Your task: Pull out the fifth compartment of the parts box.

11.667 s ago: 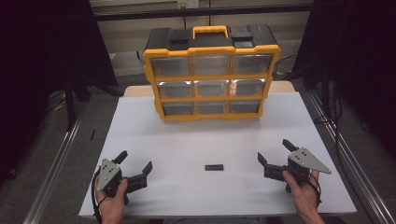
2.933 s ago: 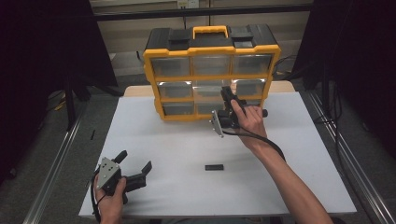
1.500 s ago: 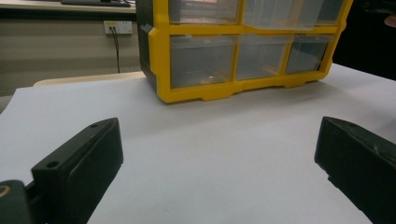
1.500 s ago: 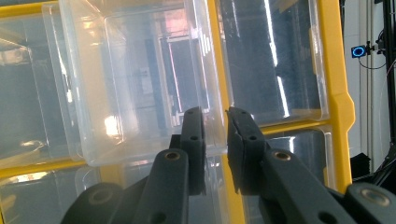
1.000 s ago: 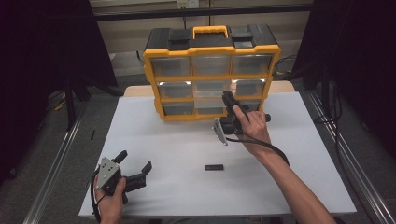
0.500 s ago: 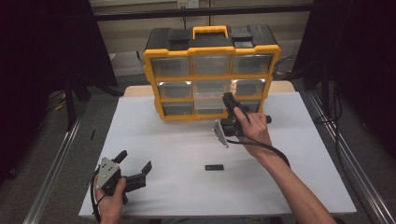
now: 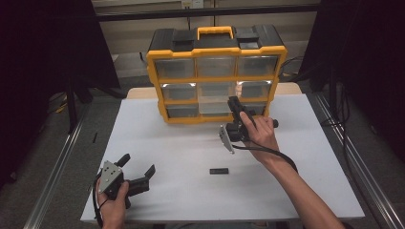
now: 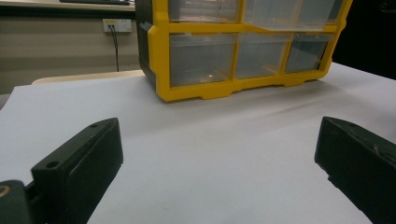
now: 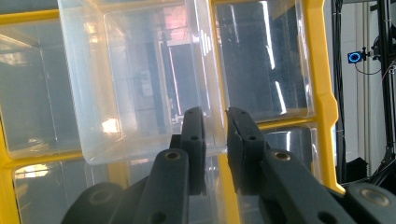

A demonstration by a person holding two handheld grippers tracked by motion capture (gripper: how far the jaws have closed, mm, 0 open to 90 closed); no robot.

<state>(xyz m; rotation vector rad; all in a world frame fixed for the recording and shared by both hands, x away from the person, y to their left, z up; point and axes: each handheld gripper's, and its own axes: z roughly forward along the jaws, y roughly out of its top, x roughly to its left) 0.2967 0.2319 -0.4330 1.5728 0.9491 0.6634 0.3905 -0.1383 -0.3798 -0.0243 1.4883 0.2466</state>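
We've got our right gripper (image 9: 215,128) up at the yellow-framed organizer case (image 7: 216,71) at the far side of the white table (image 7: 305,143), its jaws nearly closed, pinching the front wall of the clear plastic middle drawer (image 9: 140,79), which sticks out a bit from the frame. Our left gripper (image 8: 219,158) sits low near the table's front edge, jaws wide apart, holding nothing. A small black block (image 7: 219,171) lies on the table between the two hands.

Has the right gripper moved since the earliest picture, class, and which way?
Yes. The right gripper has gone from the table's near right edge, beside the small black part, up to the yellow cabinet, where it grips the middle drawer.
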